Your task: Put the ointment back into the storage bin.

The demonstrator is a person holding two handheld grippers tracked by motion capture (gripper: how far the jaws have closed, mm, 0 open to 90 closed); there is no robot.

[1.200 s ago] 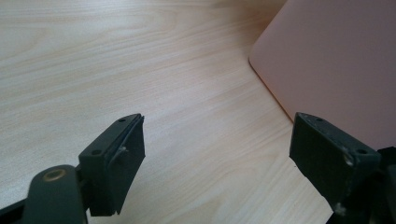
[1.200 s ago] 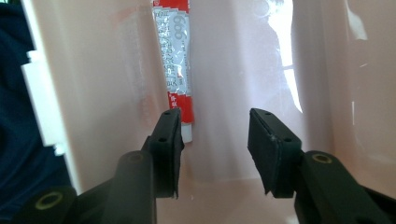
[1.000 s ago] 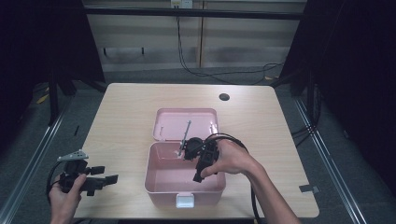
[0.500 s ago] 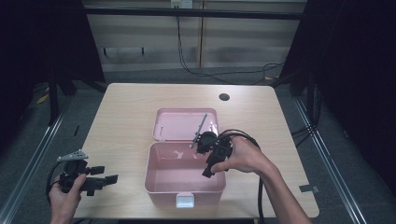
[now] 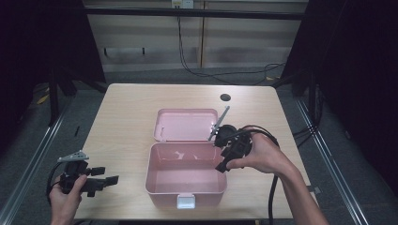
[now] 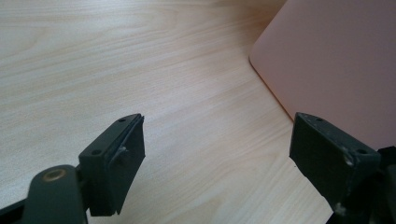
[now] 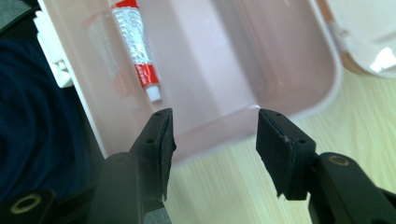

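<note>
One tube (image 7: 137,49), red and white, lies on the floor of the open pink box (image 5: 155,180), hard against the box's front wall, the long side nearest the person. Its long axis runs along that wall, and in the right gripper view its white cap end points down toward the tongs while the flat tail runs up and away. That's the relation to watch: the tube sits ahead of the right tongs (image 7: 212,135) and off to their left, past the box rim, lying roughly along their line of sight rather than across it.

The right tongs (image 5: 224,154) hover at the box's right wall, jaws well apart and empty. They're clearly the nearer pair. My read is that a grab would need the wrist turned so the jaws straddle the tube across its width.

The left tongs (image 5: 104,176) rest low over the table (image 5: 126,112), left of the box and apart from it, jaws wide with nothing between them. The lid (image 5: 185,124) lies flat behind the box.
</note>
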